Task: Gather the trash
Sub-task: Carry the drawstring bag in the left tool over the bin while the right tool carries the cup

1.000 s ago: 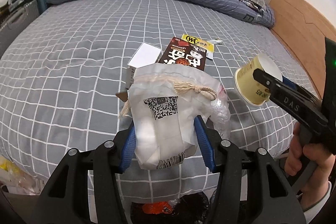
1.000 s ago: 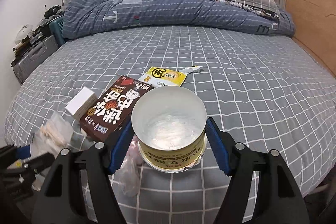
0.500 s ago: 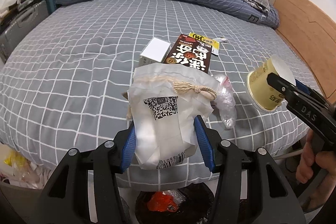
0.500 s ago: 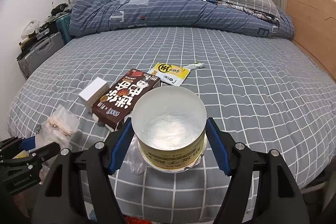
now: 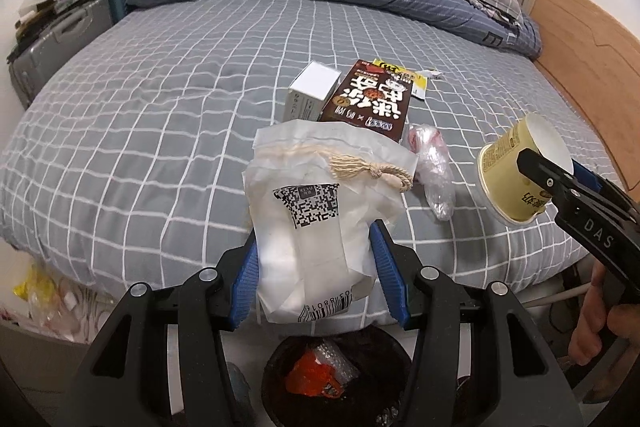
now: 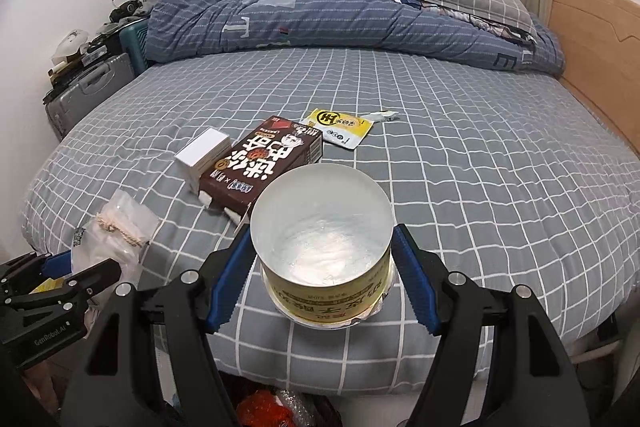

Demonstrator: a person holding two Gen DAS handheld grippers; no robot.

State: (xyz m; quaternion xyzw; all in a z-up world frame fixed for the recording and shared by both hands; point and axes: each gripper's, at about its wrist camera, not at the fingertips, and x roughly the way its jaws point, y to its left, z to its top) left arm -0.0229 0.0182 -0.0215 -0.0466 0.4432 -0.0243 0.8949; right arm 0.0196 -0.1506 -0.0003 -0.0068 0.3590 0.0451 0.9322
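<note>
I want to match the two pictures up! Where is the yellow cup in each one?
Left wrist view: the yellow cup sits far right, tipped sideways, held by the right gripper.
Right wrist view: bottom centre, cup between the blue pads.
Shared landmark: brown box on the bed.

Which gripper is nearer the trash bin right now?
Left. The left gripper, clamping the white pouch, hangs just above the bin; the right gripper holds the cup off to its side.
</note>
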